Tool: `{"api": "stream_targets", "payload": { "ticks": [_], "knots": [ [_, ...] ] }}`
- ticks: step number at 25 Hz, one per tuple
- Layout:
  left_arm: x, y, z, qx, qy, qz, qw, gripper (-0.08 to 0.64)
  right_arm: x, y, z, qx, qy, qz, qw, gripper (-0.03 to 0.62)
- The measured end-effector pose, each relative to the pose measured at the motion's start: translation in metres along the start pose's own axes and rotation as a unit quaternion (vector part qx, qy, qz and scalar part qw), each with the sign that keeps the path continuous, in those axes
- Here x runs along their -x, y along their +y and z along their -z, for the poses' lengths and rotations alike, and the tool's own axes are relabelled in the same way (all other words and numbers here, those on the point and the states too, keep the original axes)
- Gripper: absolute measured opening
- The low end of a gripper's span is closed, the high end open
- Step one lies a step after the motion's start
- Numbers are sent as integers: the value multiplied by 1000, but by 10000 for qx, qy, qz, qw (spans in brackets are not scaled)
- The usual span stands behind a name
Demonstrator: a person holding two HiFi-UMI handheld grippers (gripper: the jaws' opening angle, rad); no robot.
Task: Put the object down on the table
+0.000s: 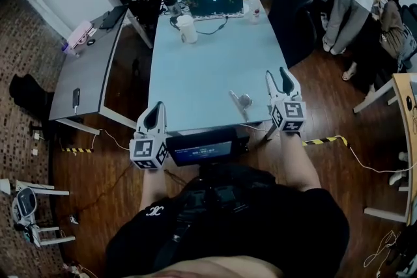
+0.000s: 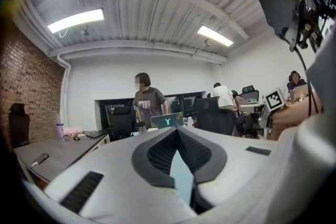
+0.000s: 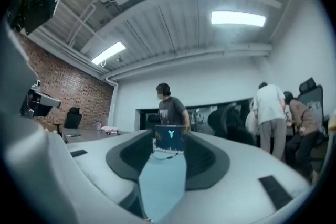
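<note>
The small shiny object (image 1: 242, 101) lies on the pale blue worktop (image 1: 195, 68), just left of your right tongs (image 1: 278, 79) and apart from them. Those tongs stand partly open with nothing between the jaws; the gap shows only worktop and the far laptop (image 3: 171, 139). Your left tongs (image 1: 156, 112) are closed at the tips and empty, at the near edge. The set-down looks done. Next, draw the right tongs clear without brushing the object.
</note>
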State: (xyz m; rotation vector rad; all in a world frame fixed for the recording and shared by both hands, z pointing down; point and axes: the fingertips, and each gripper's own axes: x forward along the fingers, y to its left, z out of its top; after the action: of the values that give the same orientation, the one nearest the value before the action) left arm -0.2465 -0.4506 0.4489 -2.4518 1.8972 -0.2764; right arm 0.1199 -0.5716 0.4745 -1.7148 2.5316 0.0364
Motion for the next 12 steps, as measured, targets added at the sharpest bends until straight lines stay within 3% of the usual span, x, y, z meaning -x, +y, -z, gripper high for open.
{"api": "stream_targets", "payload": {
  "ticks": [1,3,6,12],
  "knots": [
    [0,-3,-2,-8,-24,-24,10000,5,12,-2,-26,228,-252,25,9994,94],
    [1,-12,-6,-21,-93,-95,9999,5,36,-2,-70,569,-726,-84,9957,4],
    [5,-33,-11,-30,-185,-157,9997,5,65,3,-103,734,-1136,-463,9897,-20],
    [18,-81,-14,14,-201,-115,9997,5,111,-2,-111,582,-1189,-953,9866,-21]
  ]
}}
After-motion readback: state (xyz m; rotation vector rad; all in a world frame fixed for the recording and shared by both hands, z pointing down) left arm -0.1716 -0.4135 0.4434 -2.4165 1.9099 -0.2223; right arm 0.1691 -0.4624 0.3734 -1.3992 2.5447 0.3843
